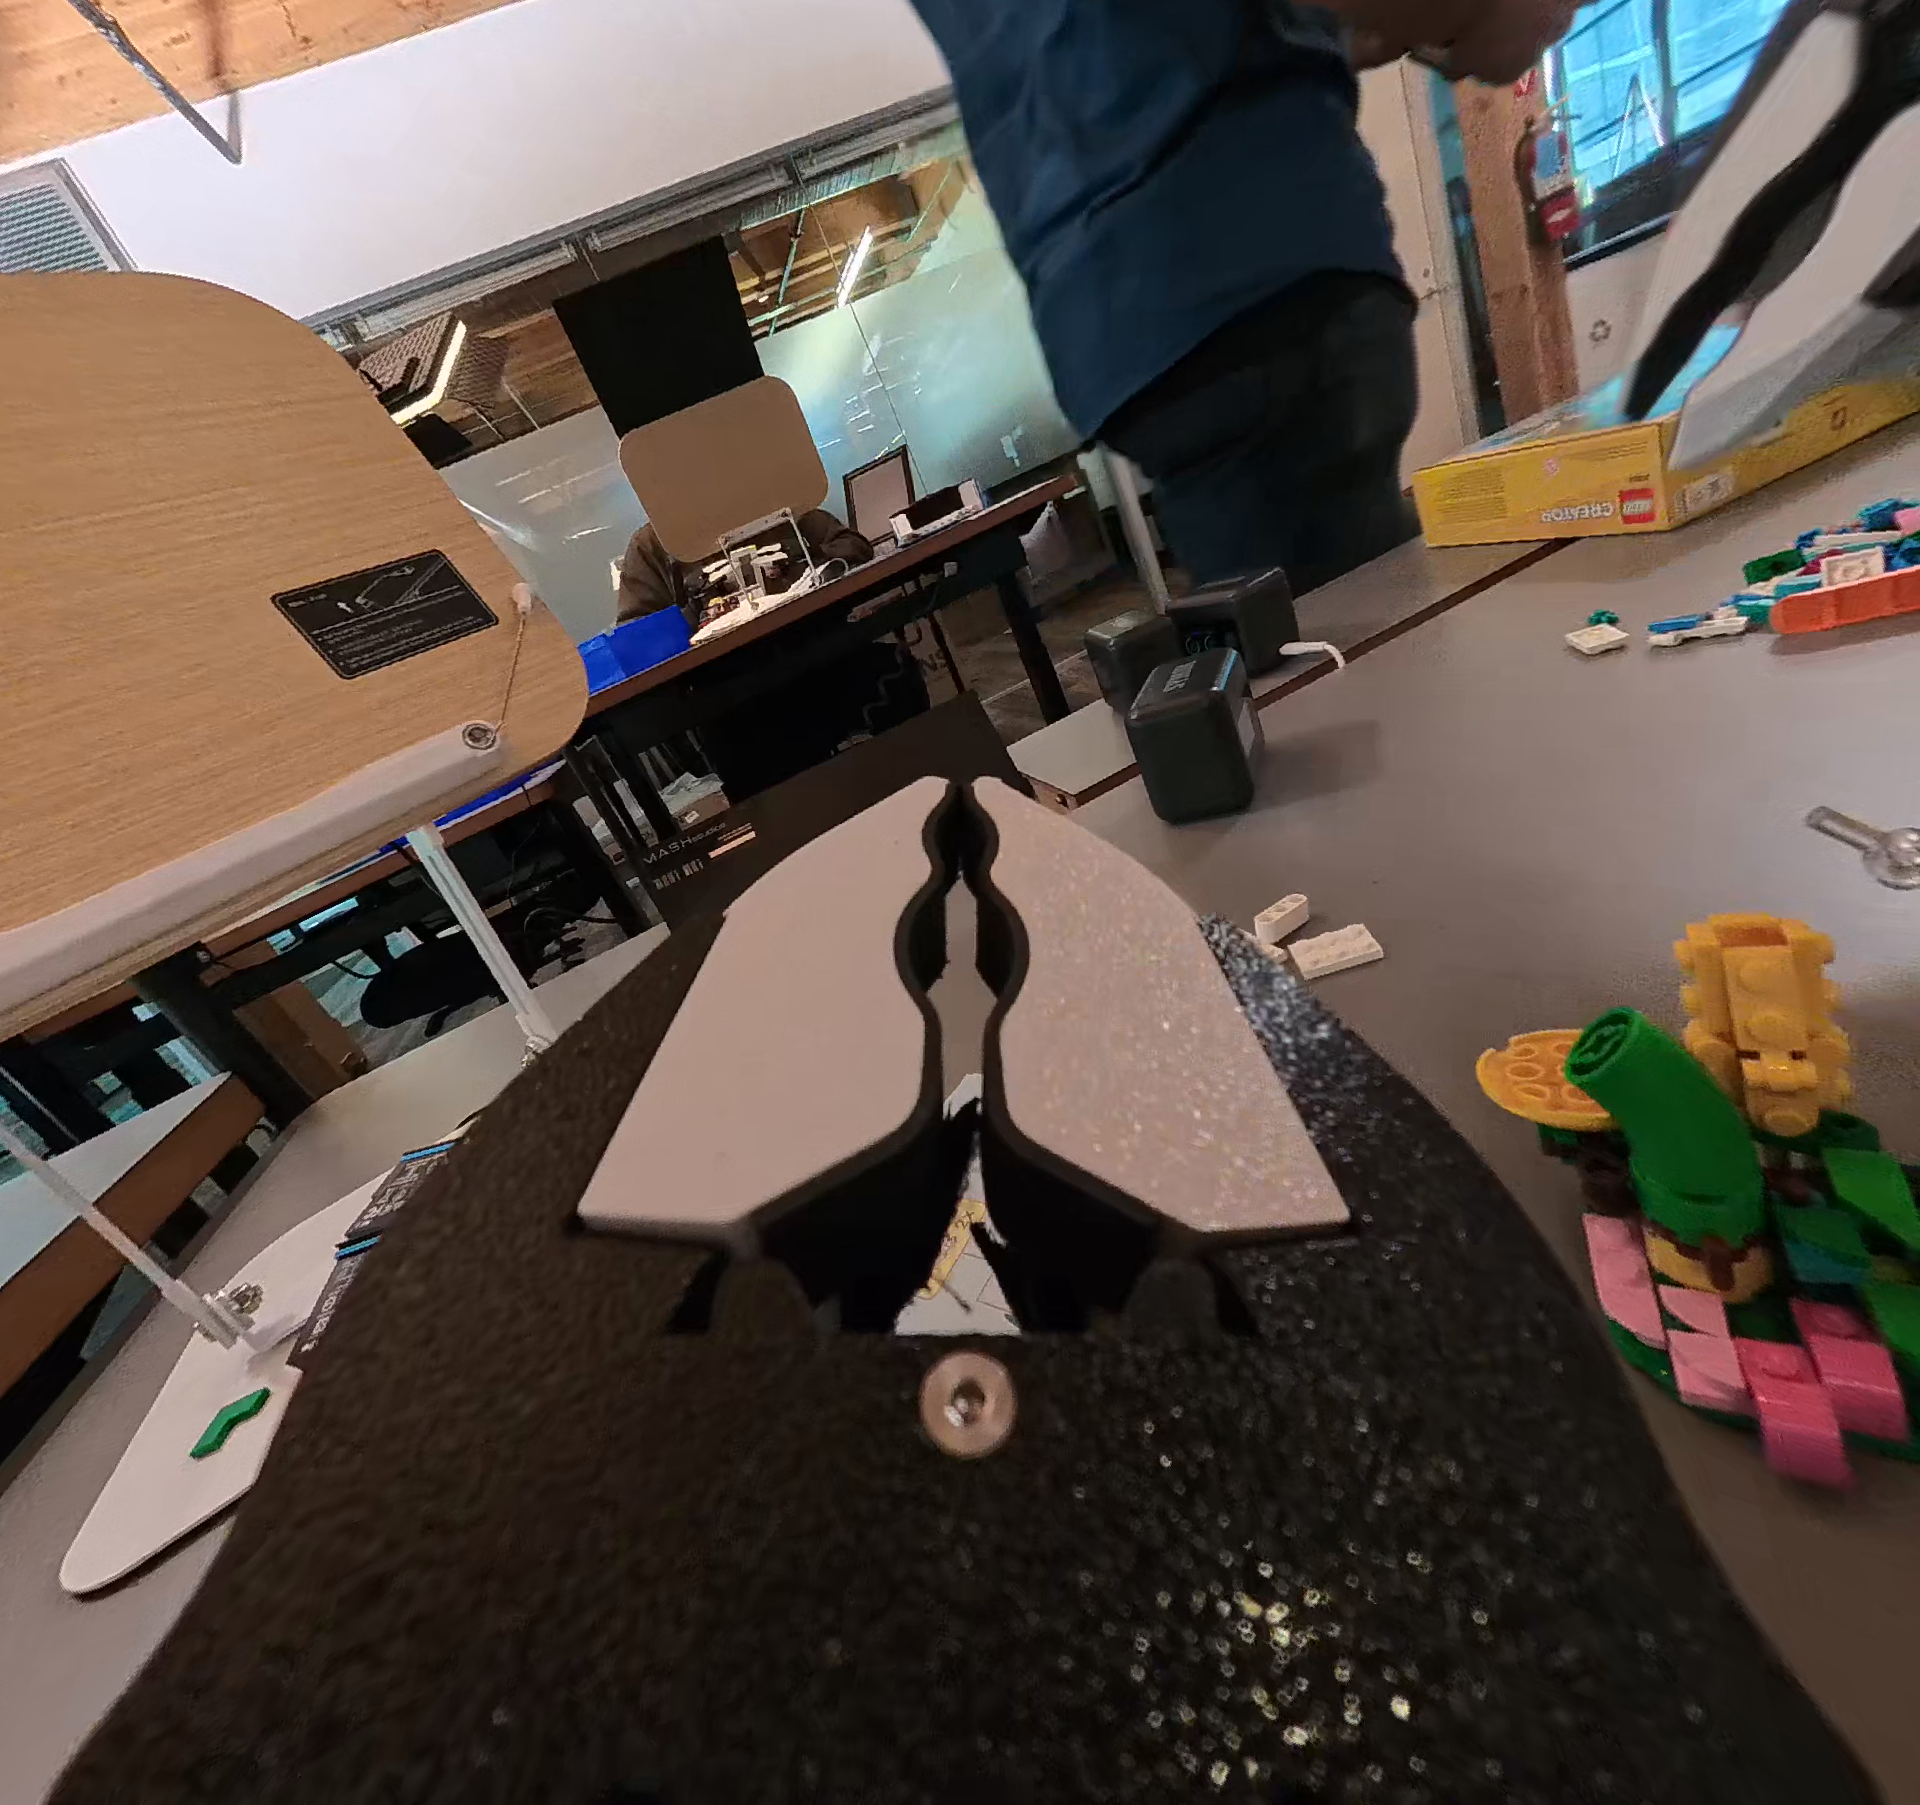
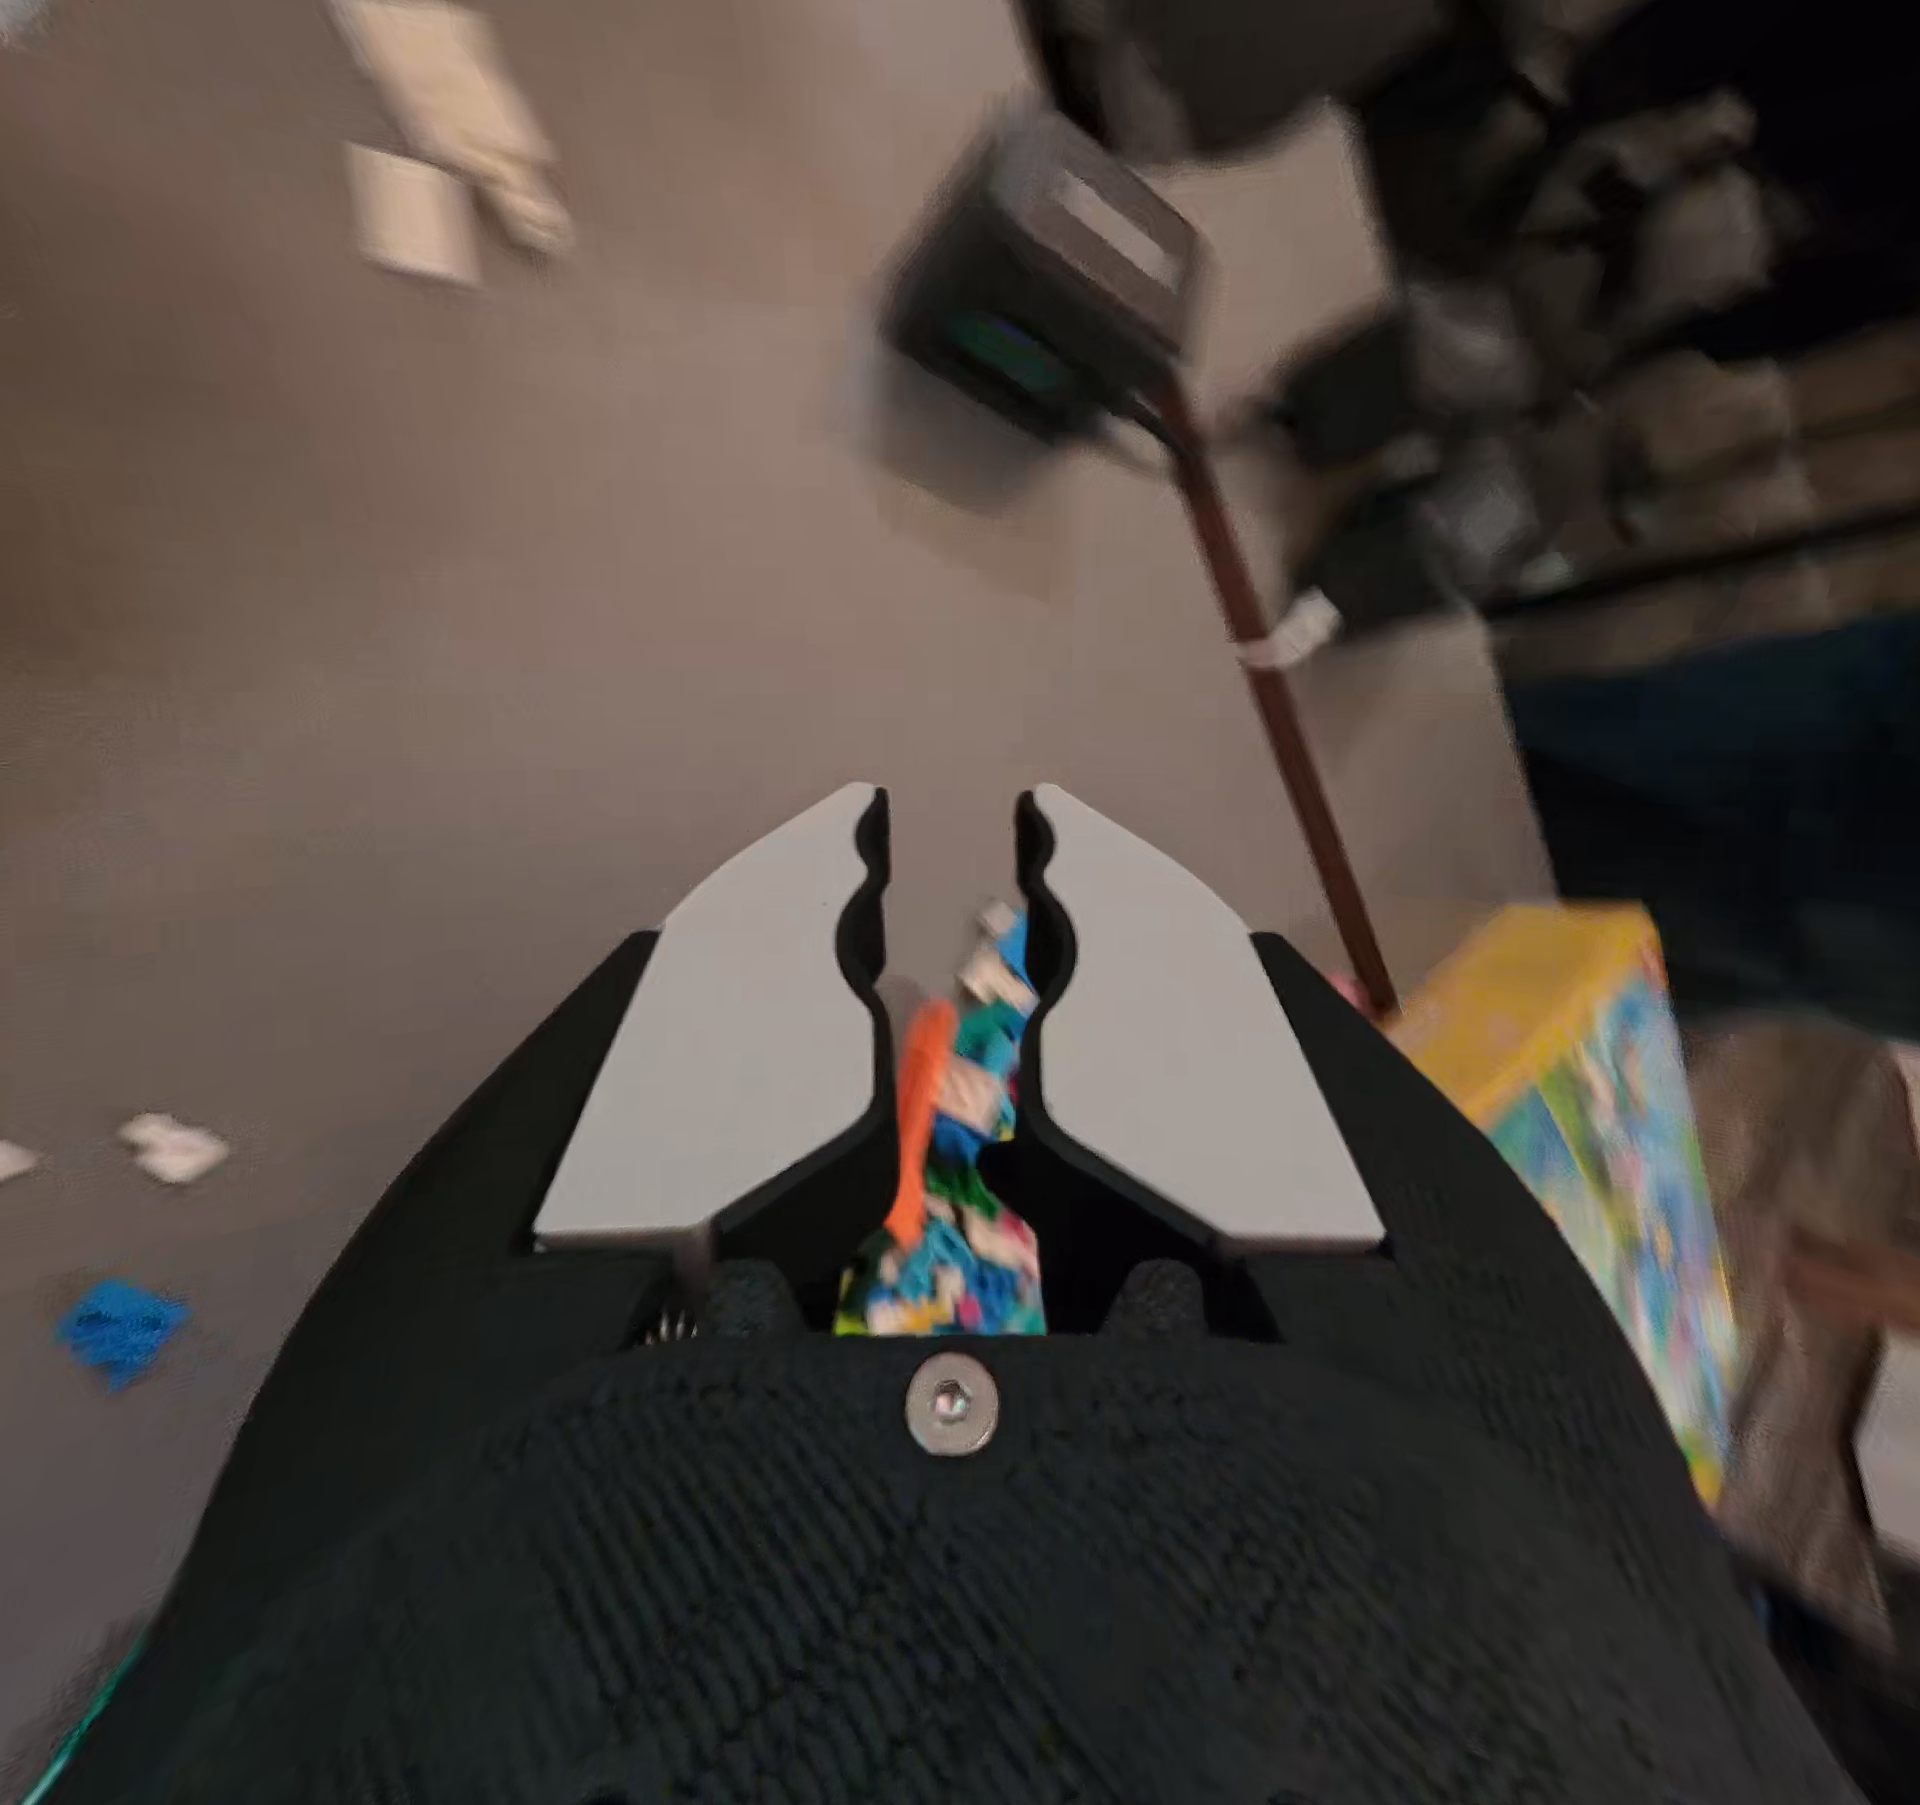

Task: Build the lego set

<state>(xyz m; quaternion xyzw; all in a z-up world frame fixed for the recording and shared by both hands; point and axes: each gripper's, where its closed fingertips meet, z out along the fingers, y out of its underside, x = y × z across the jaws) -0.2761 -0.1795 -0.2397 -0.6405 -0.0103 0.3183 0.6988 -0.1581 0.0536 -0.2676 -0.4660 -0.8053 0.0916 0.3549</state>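
- Counter (image 1: 1455,820): grey surface carrying all parts; a second counter section butts against it at the far side.
- Left hand-held gripper (image 1: 964,799): black body, grey fingers, tips closed together with nothing between them; it sits low over the near part of the counter, left of the built model.
- Right hand-held gripper (image 2: 952,799): fingers apart, nothing gripped; it points down at the counter above the loose brick pile. In the left wrist view it appears at far right, above the box. Its own view is motion-blurred.
- Lego box (image 1: 1558,488): yellow, lying flat at the far right of the counter.
- Built model (image 1: 1756,1194): near right of the counter; yellow studded upright piece on top, a green curved tube leaning left, a yellow round plate beside it, green leaf-like bricks below, pink bricks fanned around the base.
- Loose brick pile (image 1: 1829,571): blue, teal, white and green pieces with one long orange part, near the box.
- Black cubes (image 1: 1195,737): three, at the far counter edge.
- White plates (image 1: 1320,940): two small pieces, just beyond the left fingers.
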